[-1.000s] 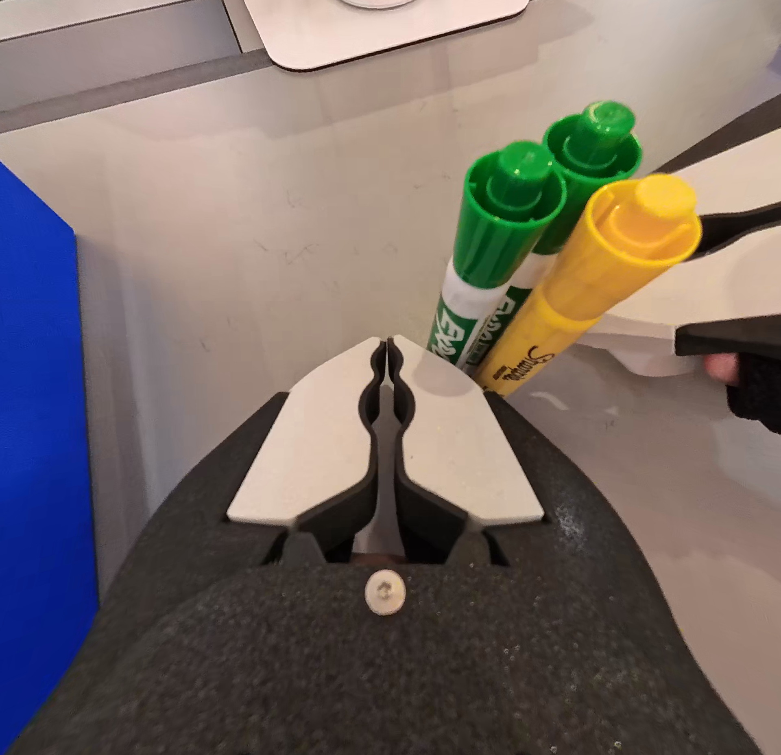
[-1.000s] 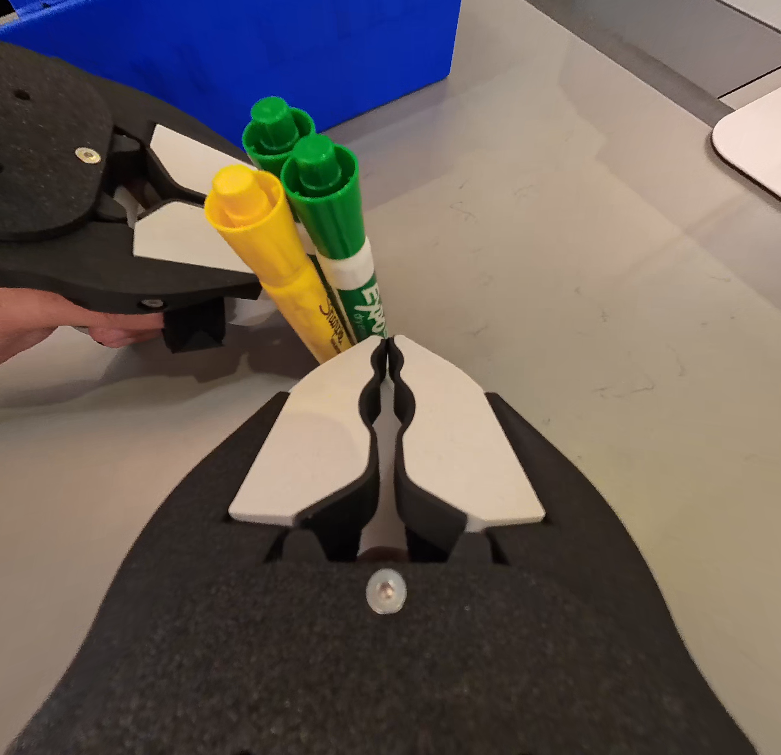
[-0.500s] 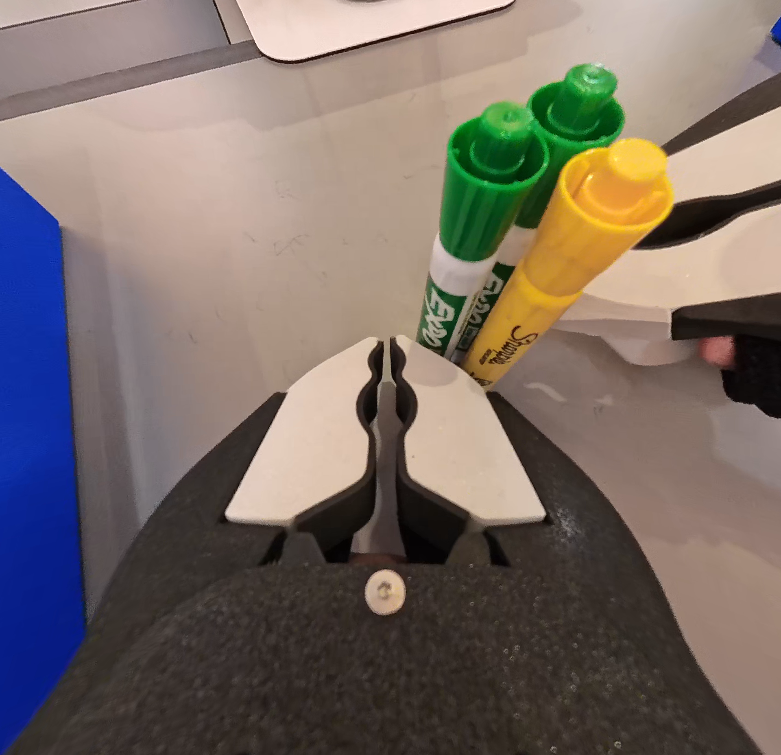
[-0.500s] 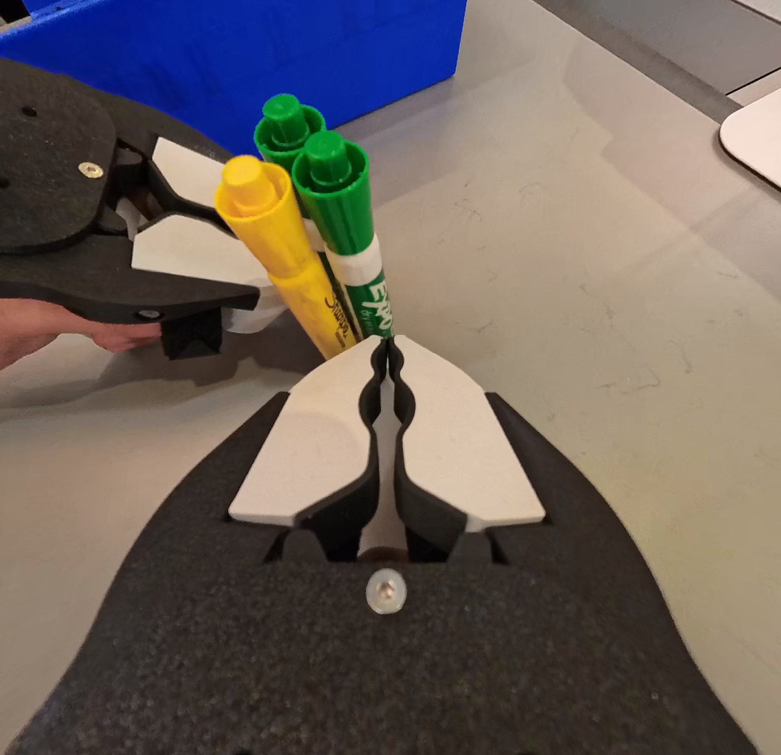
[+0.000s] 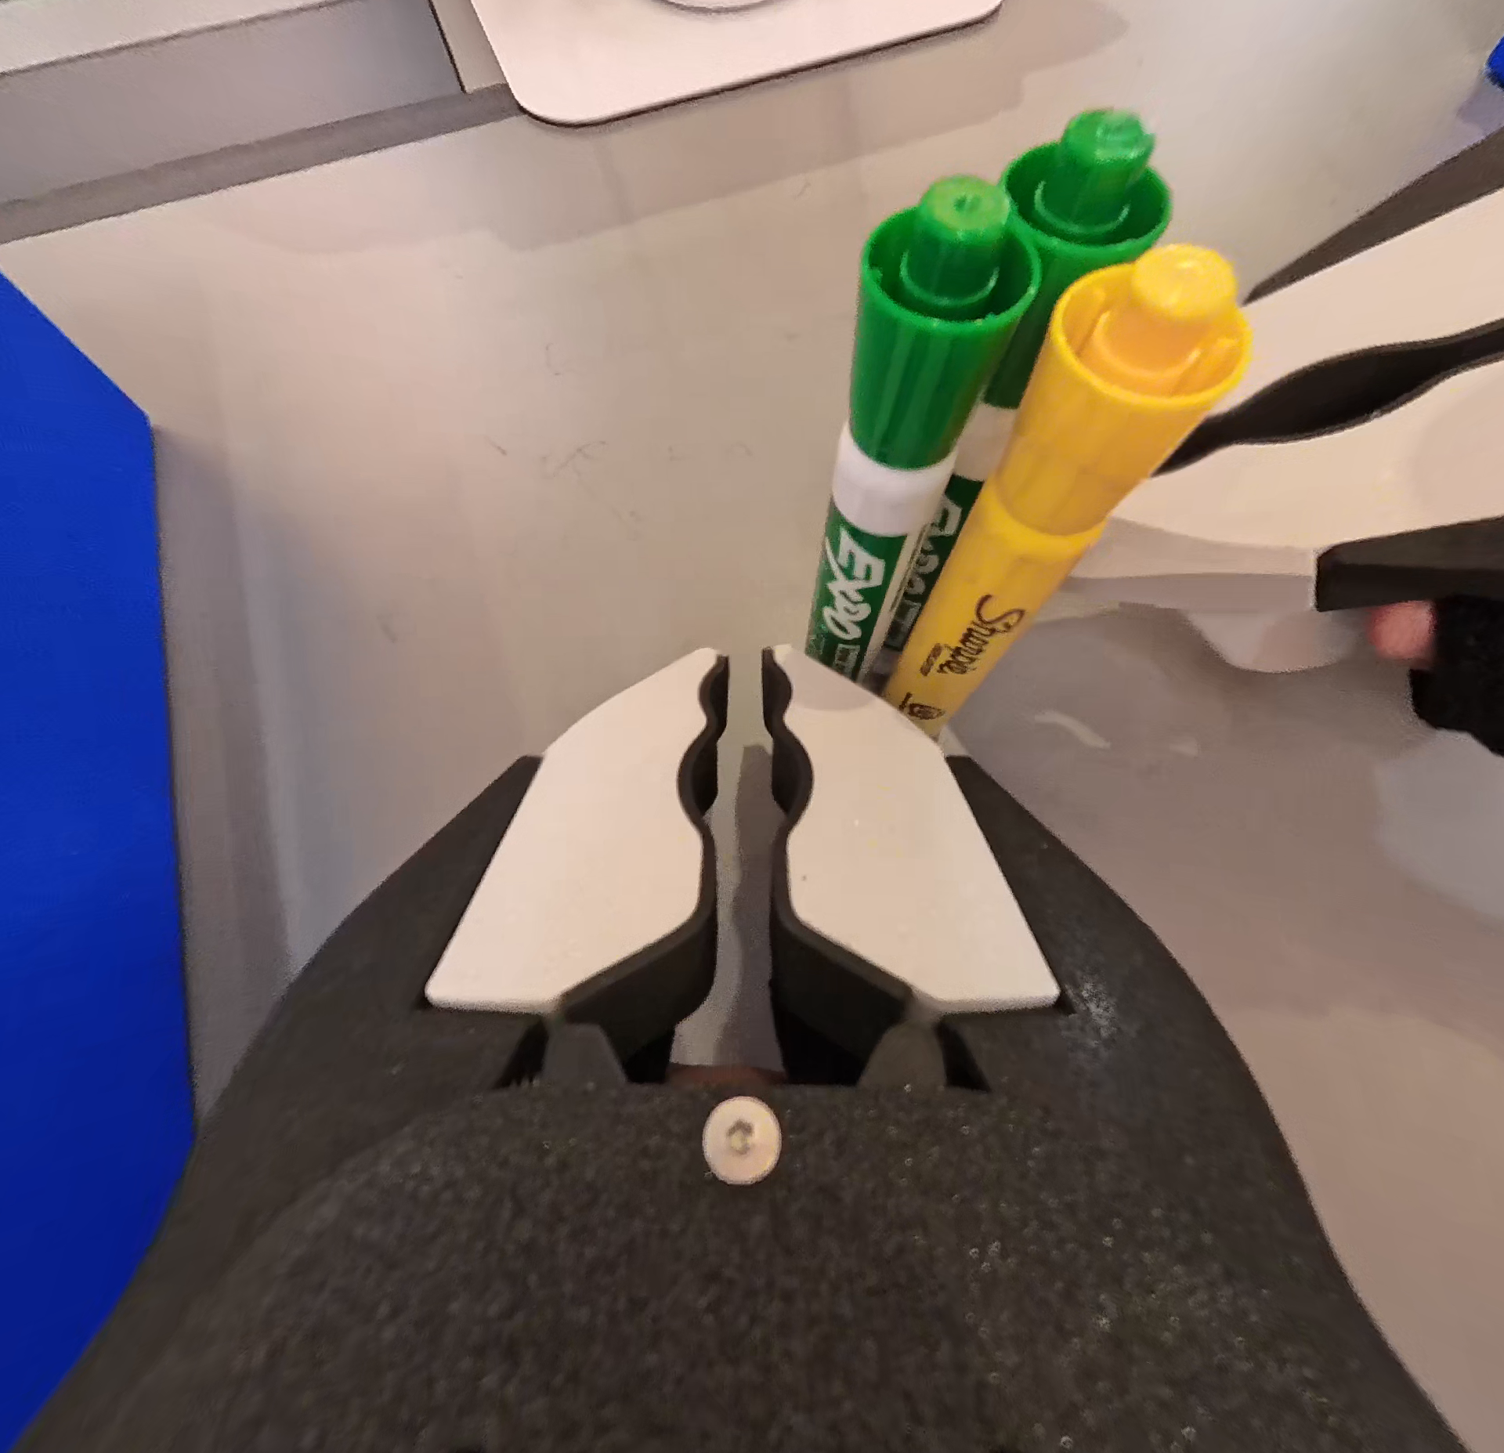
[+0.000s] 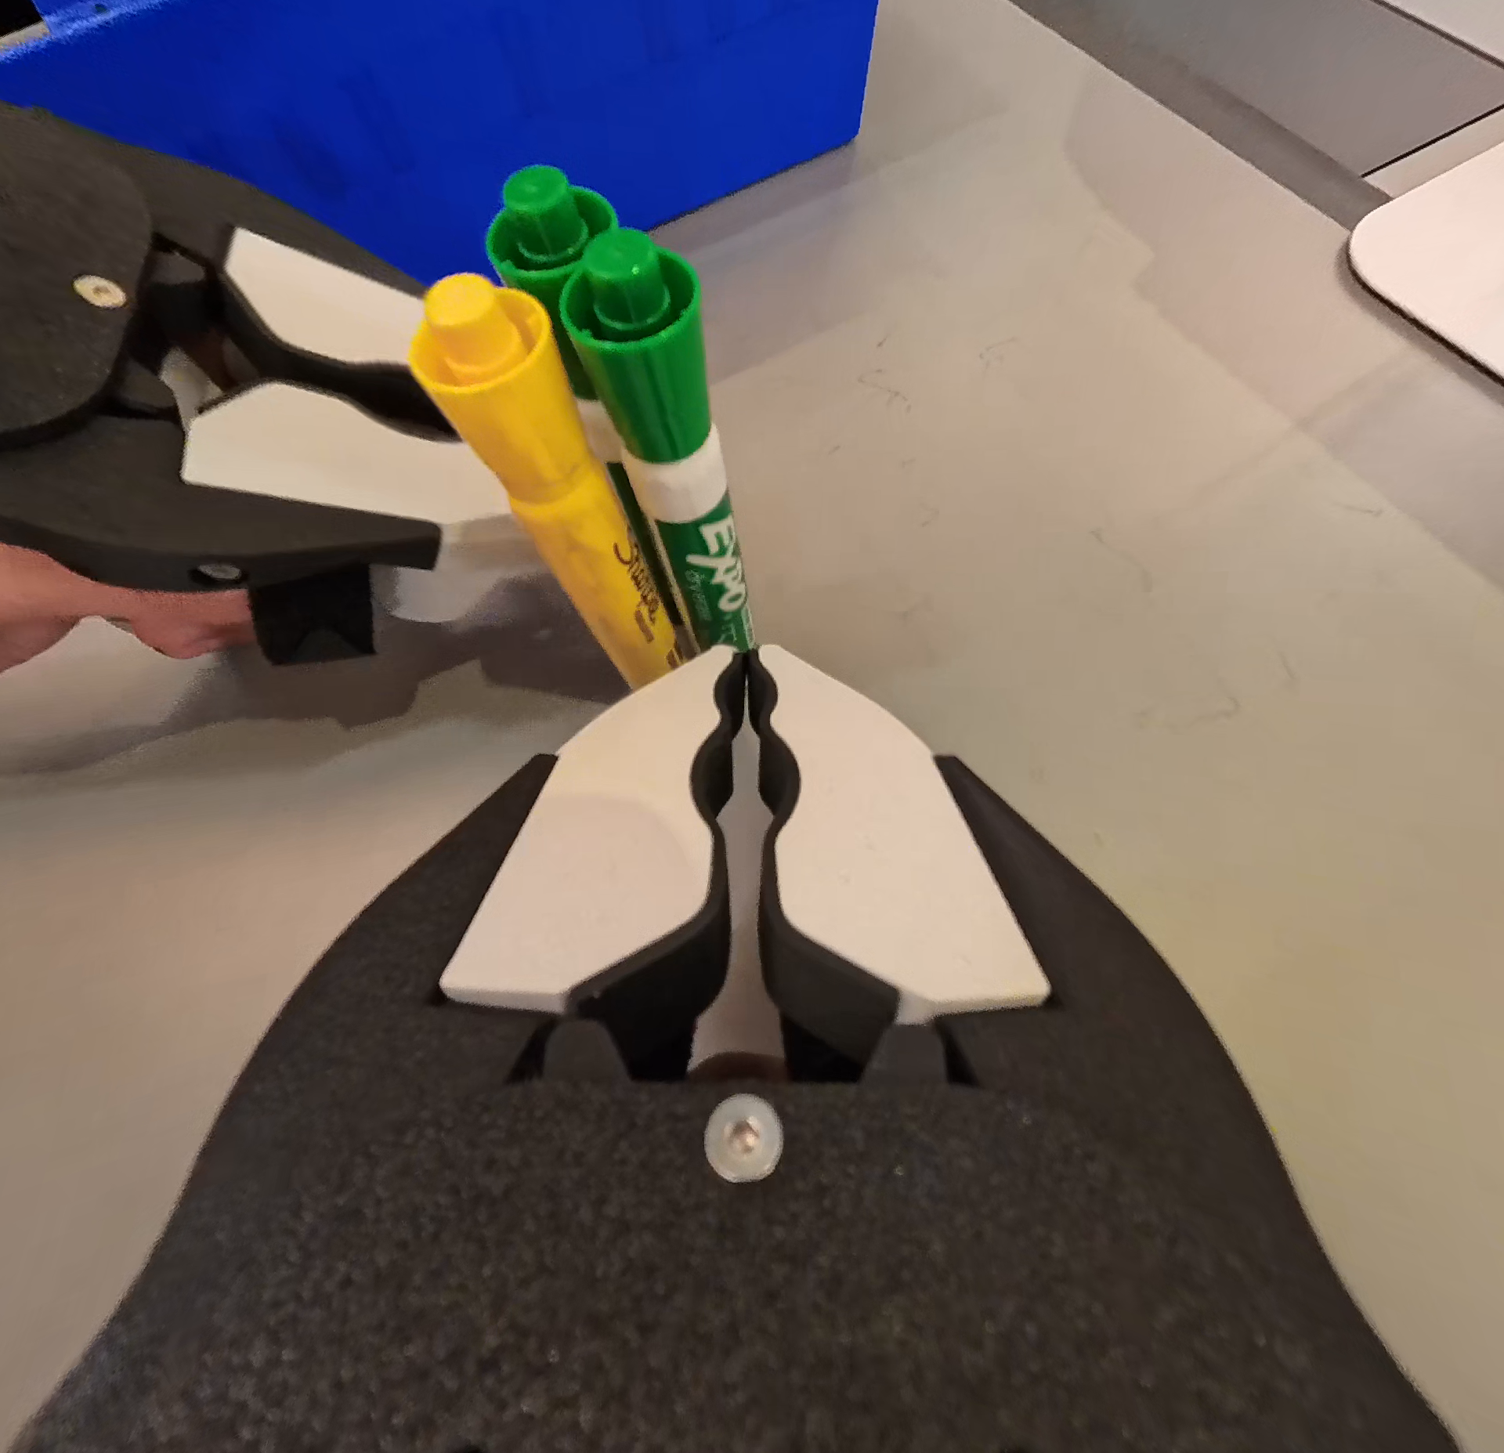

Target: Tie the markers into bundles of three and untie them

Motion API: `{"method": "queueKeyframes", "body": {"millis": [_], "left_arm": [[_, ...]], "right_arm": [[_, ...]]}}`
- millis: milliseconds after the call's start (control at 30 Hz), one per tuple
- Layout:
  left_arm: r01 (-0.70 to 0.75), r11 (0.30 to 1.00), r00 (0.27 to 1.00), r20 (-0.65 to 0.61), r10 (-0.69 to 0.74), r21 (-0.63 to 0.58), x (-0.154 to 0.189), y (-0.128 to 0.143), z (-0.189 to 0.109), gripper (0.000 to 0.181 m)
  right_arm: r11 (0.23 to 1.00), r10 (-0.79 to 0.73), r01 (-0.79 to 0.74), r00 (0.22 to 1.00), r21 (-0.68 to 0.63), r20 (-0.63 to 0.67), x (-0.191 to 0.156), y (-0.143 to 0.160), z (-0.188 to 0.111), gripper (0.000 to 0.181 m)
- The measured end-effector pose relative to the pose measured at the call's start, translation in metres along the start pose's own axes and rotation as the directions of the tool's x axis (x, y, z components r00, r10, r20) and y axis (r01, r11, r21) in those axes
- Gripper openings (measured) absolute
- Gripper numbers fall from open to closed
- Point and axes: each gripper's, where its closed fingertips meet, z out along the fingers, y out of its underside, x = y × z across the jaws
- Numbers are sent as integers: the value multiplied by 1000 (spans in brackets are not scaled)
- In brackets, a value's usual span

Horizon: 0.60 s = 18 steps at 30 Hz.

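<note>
Standing nearly upright on the grey worktop (image 6: 1058,519), the cluster of one yellow plastic marker (image 6: 537,470) and two green-capped markers (image 6: 651,388) is sitting between the tools. The left tool (image 5: 745,661), jaws parted by a thin gap and empty, is facing the cluster just right of its tip. The right tool (image 6: 746,659) is pinched fully closed, apparently holding nothing, with the marker bases just left of its tip; neither is clearly nearer.

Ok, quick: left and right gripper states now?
Left gripper: slightly open, nothing visible between fingers.
Right gripper: closed; any held thing cannot be told.
</note>
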Motion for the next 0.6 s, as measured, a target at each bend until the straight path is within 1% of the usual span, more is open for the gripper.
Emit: {"method": "queueKeyframes", "body": {"millis": [67,133,200,333,367,400,433,467,533,600], "left_arm": [[2,1000,1000,8,-2,20,0,-3,-8,13],[18,999,1000,18,-19,50,1,-7,-17,24],[53,995,998,9,-54,90,8,-11,-27,27],[134,969,990,6,-139,205,26,-20,-42,45],[154,958,986,23,-164,244,28,-24,-45,50],[168,945,981,45,-188,281,29,-26,-47,61],[178,933,976,66,-208,311,30,-29,-48,67],[186,922,969,91,-229,339,30,-31,-48,69],[191,907,958,132,-256,375,32,-34,-45,82],[191,906,945,180,-274,377,31,-33,-38,83]], "right_arm": [[1000,-11,11,1000,15,-14,0,0,-8,0],[999,-4,5,1000,43,-31,0,1,-19,1],[997,20,-18,999,82,-32,-4,2,-31,4],[981,83,-71,995,180,-63,-7,8,-58,12],[974,99,-82,993,209,-69,-8,9,-65,14],[967,108,-87,991,237,-76,-9,10,-71,14],[962,110,-84,990,259,-84,-9,10,-77,15],[960,104,-75,990,271,-95,-8,10,-82,15],[959,92,-56,989,277,-116,-3,12,-89,15],[957,98,-63,989,285,-112,1,12,-94,15]]}}
